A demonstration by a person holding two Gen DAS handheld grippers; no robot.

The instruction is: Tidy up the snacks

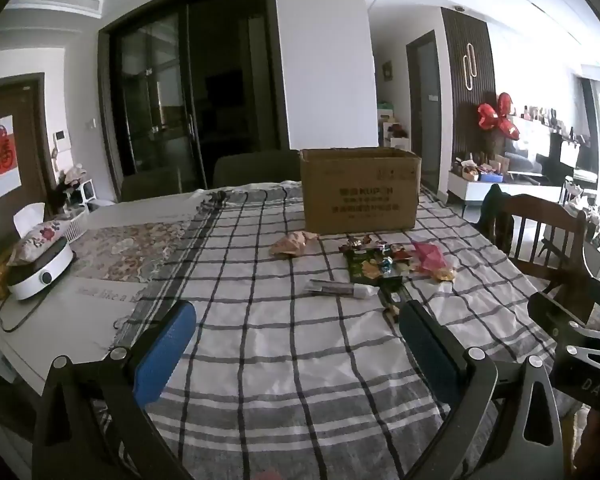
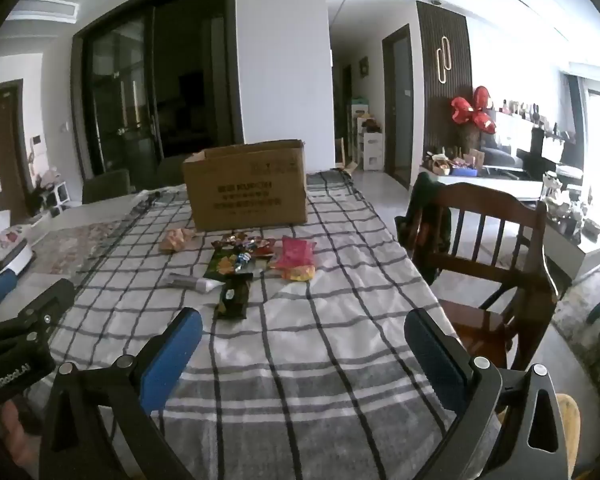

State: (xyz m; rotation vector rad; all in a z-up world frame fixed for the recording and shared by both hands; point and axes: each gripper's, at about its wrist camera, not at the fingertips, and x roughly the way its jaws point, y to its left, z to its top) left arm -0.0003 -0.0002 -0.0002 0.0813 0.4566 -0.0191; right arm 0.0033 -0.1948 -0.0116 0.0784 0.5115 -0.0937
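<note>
A pile of snack packets lies on the checked tablecloth in front of an open cardboard box. It includes a pink bag, a green bag, a dark packet, a silver tube and a tan bag. My left gripper is open and empty, short of the pile. My right gripper is open and empty, near the dark packet.
A wooden chair stands at the table's right edge. A white round appliance with a floral cushion sits at the left. Green chairs stand behind the table. The checked cloth spreads out in front.
</note>
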